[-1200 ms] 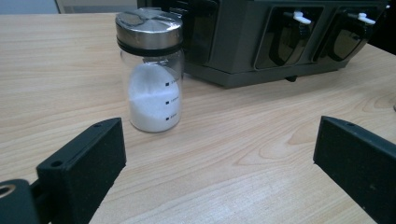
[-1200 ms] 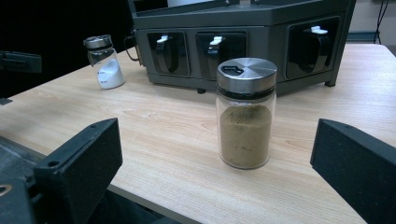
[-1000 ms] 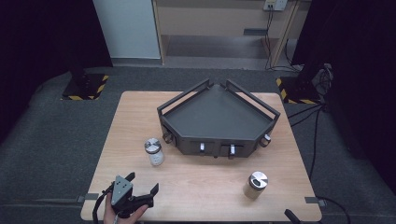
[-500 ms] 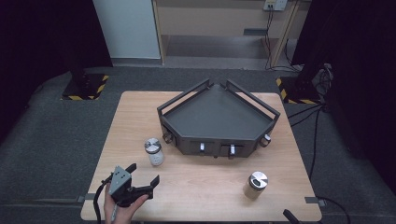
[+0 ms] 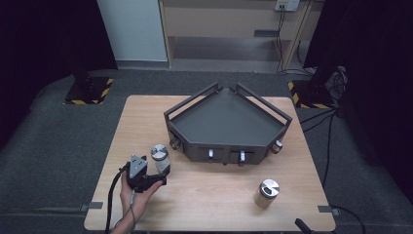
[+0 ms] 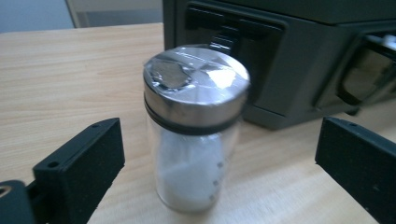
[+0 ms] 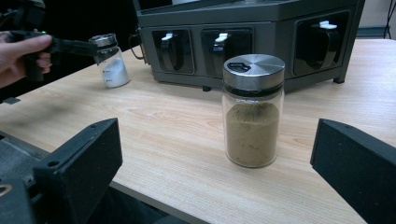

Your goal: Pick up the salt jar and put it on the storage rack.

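A glass jar of white powder (image 5: 160, 158) with a steel lid stands on the wooden table (image 5: 146, 122), left of the rack's front. My left gripper (image 5: 160, 171) is open, one jaw on each side of this jar (image 6: 196, 135) without touching it. A jar of brown powder (image 5: 266, 193) stands near the front right. My right gripper (image 7: 215, 144) is open and low at the table's front edge, with the brown jar (image 7: 253, 112) a little beyond its jaws. The right gripper view also has the white jar (image 7: 109, 60) and the left gripper (image 7: 70, 46) at its far left.
A dark grey three-cornered rack (image 5: 226, 122) with railed sides fills the middle of the table; its front face (image 7: 252, 37) has several slots with handles. It stands close behind the white jar (image 6: 303, 70). A hand (image 5: 139, 200) holds the left gripper.
The left gripper has moved forward and to the right from the table's front left corner, up to the white jar, which now stands between its jaws. Neither jar has moved.
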A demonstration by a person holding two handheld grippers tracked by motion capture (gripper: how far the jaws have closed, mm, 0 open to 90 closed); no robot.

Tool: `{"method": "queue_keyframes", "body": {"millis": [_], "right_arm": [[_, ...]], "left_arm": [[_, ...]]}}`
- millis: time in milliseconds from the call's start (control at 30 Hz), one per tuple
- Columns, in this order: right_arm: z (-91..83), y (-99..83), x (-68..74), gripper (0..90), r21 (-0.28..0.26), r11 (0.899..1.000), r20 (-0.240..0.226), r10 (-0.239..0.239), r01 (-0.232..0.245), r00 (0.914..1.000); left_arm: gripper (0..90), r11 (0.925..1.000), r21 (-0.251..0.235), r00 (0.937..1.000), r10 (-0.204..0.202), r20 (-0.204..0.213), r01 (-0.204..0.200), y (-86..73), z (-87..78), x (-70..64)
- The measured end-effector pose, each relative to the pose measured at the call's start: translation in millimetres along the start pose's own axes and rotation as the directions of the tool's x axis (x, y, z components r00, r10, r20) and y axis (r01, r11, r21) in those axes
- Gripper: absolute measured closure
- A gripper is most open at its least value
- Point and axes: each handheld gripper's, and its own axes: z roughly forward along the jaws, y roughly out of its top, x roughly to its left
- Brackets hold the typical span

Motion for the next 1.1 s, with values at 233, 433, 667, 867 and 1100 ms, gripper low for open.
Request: {"method": "queue_keyframes", "body": {"millis": [233,433,667,867,1100], "right_arm": [[0.7,0.0,-1.1,2.3,0.005,1.0,0.002,0.008,-0.008,1.0],[1.0,-0.2,-2.2,2.3,0.008,1.0,0.004,0.011,-0.011,0.9999],[2.0,0.0,-2.0,2.3,0.014,1.0,0.006,0.009,-0.009,0.9999],[3.2,0.2,-2.2,2.3,0.021,1.0,0.006,0.01,-0.011,0.9999],[3.3,0.2,-2.7,2.3,0.021,1.0,0.006,0.011,-0.011,0.9999]], "left_arm": [[4.3,0.9999,0.003,0.9997,-0.014,-0.021,0.014,-2.6,18.7,-3.8],[6.1,0.9999,0.012,0.9995,-0.011,-0.031,0.011,-5.0,28.3,-0.7],[14.6,0.9999,-0.001,0.9997,-0.015,-0.019,0.015,-9.7,35.8,6.4],[23.0,1.0,0.001,0.9999,0.001,-0.01,-0.001,-13.0,40.8,7.1],[29.4,0.9999,-0.008,0.9999,0.011,-0.011,-0.011,-15.4,41.2,8.6]]}}
